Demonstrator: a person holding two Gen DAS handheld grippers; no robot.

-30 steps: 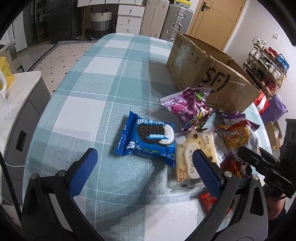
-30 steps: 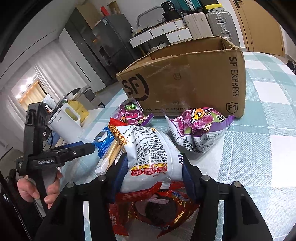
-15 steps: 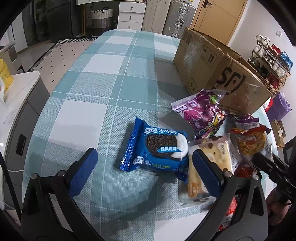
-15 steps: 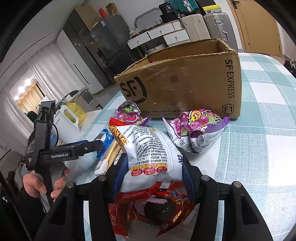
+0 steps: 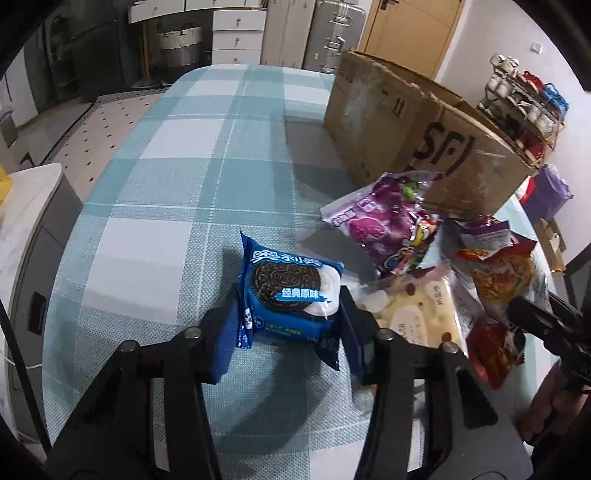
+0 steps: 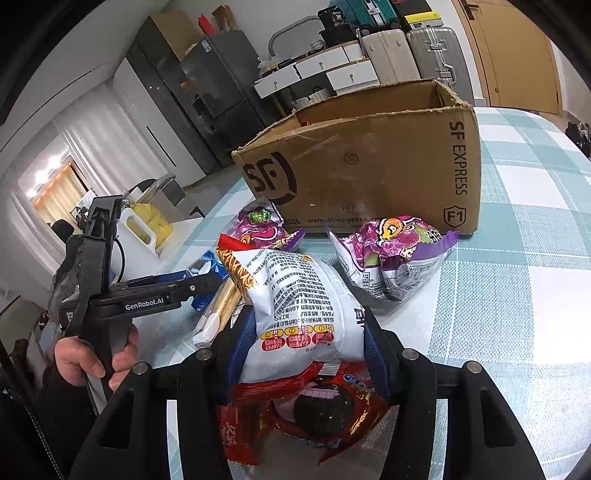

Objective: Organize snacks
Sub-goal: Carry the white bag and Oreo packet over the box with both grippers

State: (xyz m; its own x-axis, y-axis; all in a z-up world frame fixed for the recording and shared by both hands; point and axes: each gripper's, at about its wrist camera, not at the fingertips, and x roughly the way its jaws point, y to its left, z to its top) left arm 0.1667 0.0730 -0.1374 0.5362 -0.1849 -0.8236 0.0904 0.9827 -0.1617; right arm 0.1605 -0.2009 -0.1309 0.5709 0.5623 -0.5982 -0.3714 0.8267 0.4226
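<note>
My left gripper point(image 5: 291, 328) is shut on the blue Oreo pack point(image 5: 291, 291), which rests on the checked tablecloth point(image 5: 177, 184). My right gripper point(image 6: 306, 347) is shut on the white noodle-snack bag point(image 6: 299, 306), over a red snack pack point(image 6: 310, 413). The open SF Express cardboard box point(image 6: 369, 173) stands behind the snacks; it also shows in the left wrist view point(image 5: 417, 133). Two purple candy bags point(image 6: 395, 247) point(image 6: 258, 229) lie in front of the box. A pale bread pack point(image 5: 417, 321) lies right of the Oreo pack.
The left gripper's body and the hand holding it point(image 6: 110, 295) sit left of the snack pile in the right wrist view. A white counter point(image 5: 22, 221) stands left of the table. Suitcases and drawers point(image 5: 295, 33) stand beyond the far table end.
My left gripper has moved to the Oreo pack and closed on it; it was wide open before. My right gripper still holds the white bag, almost unmoved.
</note>
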